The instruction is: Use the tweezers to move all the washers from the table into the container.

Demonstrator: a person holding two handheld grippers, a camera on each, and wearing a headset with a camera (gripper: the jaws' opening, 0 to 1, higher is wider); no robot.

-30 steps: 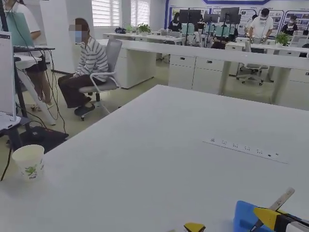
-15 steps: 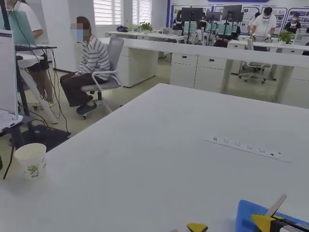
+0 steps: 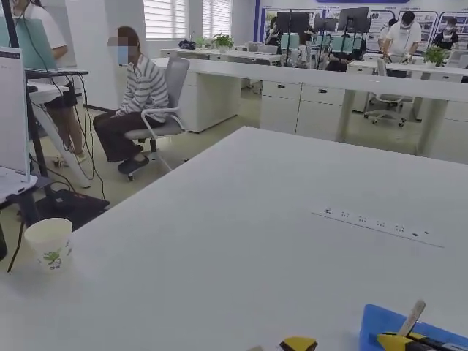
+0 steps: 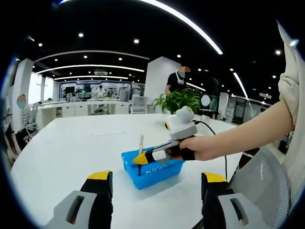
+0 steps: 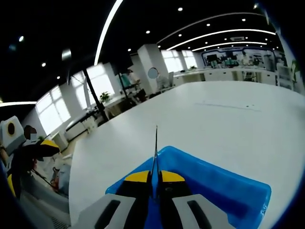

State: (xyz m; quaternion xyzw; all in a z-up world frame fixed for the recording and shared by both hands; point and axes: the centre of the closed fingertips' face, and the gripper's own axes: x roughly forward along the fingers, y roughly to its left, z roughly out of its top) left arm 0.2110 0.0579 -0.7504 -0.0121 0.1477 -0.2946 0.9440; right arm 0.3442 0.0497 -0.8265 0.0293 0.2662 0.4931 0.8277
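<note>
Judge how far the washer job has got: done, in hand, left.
Done: unclear; washers are too small to make out in the blue container. In hand: the right gripper, shut on the tweezers, over the container; left gripper open. Left: equally unclear on the table.

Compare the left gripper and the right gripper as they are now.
The left gripper has jaws wide apart and empty; the right gripper is shut on the tweezers. The right gripper sits over the blue container; the left gripper hangs back, facing it. Both have yellow-tipped jaws.

Grey jaws with black, yellow-tipped pads (image 4: 102,202) on left hand-held gripper (image 4: 155,183) and right hand-held gripper (image 5: 155,179); pale sleeve (image 4: 289,90).
</note>
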